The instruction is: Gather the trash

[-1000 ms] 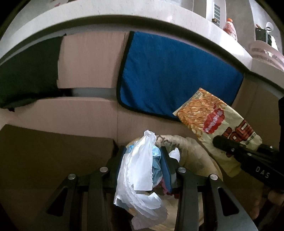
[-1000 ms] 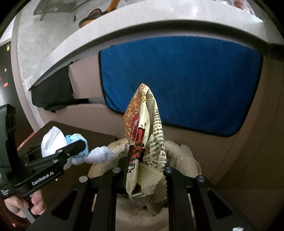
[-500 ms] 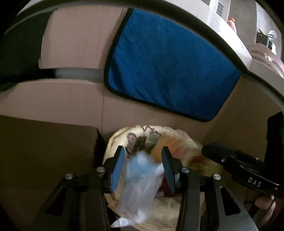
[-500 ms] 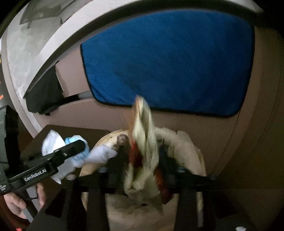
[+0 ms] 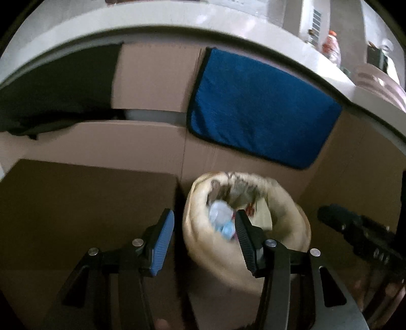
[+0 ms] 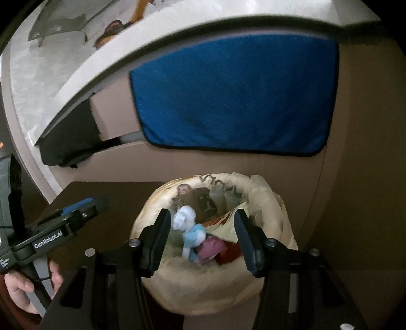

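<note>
A bin lined with a cream bag (image 5: pixel 286 215) (image 6: pixel 269 203) stands on the floor against the cabinet. Inside lie the white and blue crumpled wrapper (image 5: pixel 220 218) (image 6: pixel 189 228), the orange snack bag (image 6: pixel 228 220) and a purple scrap (image 6: pixel 212 250). My left gripper (image 5: pixel 203 241) is open and empty above the bin's left rim. My right gripper (image 6: pixel 201 237) is open and empty right above the bin's mouth. The left gripper also shows in the right wrist view (image 6: pixel 76 213), and the right gripper in the left wrist view (image 5: pixel 355 228).
A blue towel (image 5: pixel 258 109) (image 6: pixel 233 99) hangs on the cabinet front under the white counter (image 5: pixel 152 22). A black cloth (image 5: pixel 55 88) hangs to the left. A dark brown box top (image 5: pixel 83 198) sits left of the bin.
Both grippers opened over the bin. The white and blue wrapper dropped from the left gripper and the snack bag from the right; both now lie inside the bin.
</note>
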Motion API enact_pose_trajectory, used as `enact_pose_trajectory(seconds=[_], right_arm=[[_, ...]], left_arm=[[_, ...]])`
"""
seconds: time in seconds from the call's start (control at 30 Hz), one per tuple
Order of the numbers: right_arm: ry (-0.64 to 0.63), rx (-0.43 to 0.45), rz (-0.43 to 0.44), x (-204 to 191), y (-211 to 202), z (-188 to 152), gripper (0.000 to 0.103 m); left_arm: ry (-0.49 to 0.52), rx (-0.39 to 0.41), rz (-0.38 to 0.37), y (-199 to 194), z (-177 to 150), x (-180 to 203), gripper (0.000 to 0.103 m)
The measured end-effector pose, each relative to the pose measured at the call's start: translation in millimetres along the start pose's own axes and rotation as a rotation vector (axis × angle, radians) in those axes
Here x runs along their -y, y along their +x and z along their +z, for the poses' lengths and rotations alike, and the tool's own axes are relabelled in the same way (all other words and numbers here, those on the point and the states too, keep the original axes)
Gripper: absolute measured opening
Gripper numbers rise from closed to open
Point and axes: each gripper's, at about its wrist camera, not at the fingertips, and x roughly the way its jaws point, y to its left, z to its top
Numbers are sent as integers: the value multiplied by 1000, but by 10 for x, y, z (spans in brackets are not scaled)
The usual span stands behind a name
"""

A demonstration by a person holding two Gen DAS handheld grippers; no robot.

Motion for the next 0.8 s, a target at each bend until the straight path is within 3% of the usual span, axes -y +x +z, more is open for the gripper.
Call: enact_pose_trajectory(seconds=[0.13, 0.2, 0.3, 0.47, 0.6, 0.73, 0.8], right_arm=[[-9, -30, 51, -241, -430, -240, 54], [-37, 31, 59, -348, -725, -417, 55], [-84, 95, -2, -533, -1128, -672, 55], [-121, 152, -6, -880, -1585, -1038, 55], [-186, 162, -50, -1119, -1756, -1213, 55], [-205, 168, -51, -1253, -1886, -1324, 55], [-214, 173, -60, -1294, -1927, -1373, 55]], left_arm=[[39, 92, 67, -848, -418, 75, 51], [63, 117, 95, -1165, -589, 127, 51], [89, 137, 121, -1559, -822, 196, 51], [120, 99, 126, -1845, -1113, 311, 51], [124, 85, 191, -2020, -1269, 371, 51], [101, 140, 284, -2209, -1310, 352, 51], [82, 180, 279, -2328, -1317, 320, 51]])
